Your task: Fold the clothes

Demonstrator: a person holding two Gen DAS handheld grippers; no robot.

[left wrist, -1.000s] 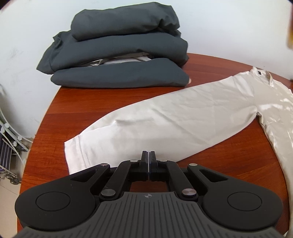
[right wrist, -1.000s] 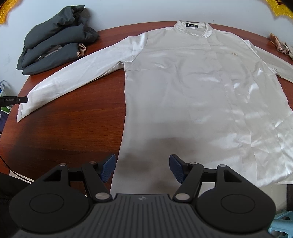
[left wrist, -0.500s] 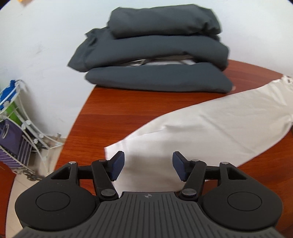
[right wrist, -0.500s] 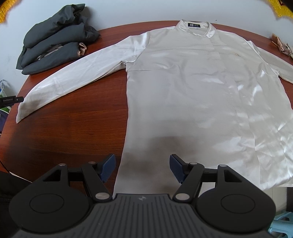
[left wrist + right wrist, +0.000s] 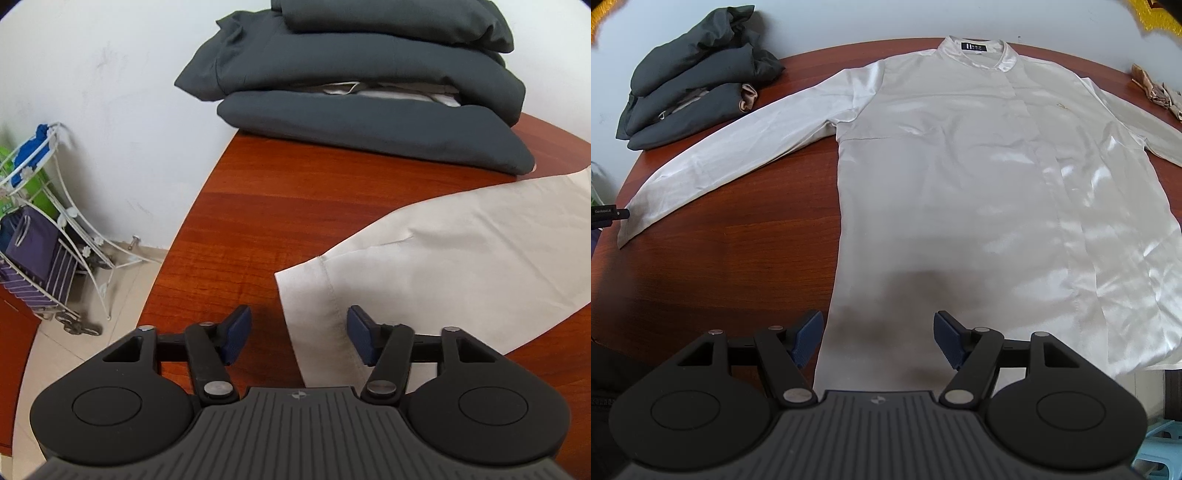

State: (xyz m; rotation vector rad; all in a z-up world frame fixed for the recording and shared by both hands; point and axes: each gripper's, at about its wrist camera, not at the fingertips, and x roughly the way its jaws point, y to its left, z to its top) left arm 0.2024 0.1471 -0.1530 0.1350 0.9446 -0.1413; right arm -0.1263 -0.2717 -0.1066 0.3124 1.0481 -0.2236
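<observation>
We hold our left gripper (image 5: 299, 334) tilted down over the edge of the round reddish-brown wooden table (image 5: 266, 206). Its jaws have just been closing in from a wider spread, yet they stand apart, and the blue pads (image 5: 236, 332) press on nothing. The hemmed cuff (image 5: 317, 314) of the pale cream satin long-sleeved shirt (image 5: 960, 166) lies flat on the wood between them, nearer the right-hand pad, and the sleeve runs away from the claw up and to the right. Ahead of the left claw, well beyond the cuff, sits the stack of folded dark grey garments (image 5: 369, 85). Off to its left, on the floor, stands a white wire rack (image 5: 44, 236).

Our right gripper (image 5: 877, 338) hangs over the shirt's lower body, jaws wide and gripping nothing, with the shirt's left side edge just inside its left pad. The shirt lies spread face up in front of it, collar (image 5: 975, 55) at the far end.
</observation>
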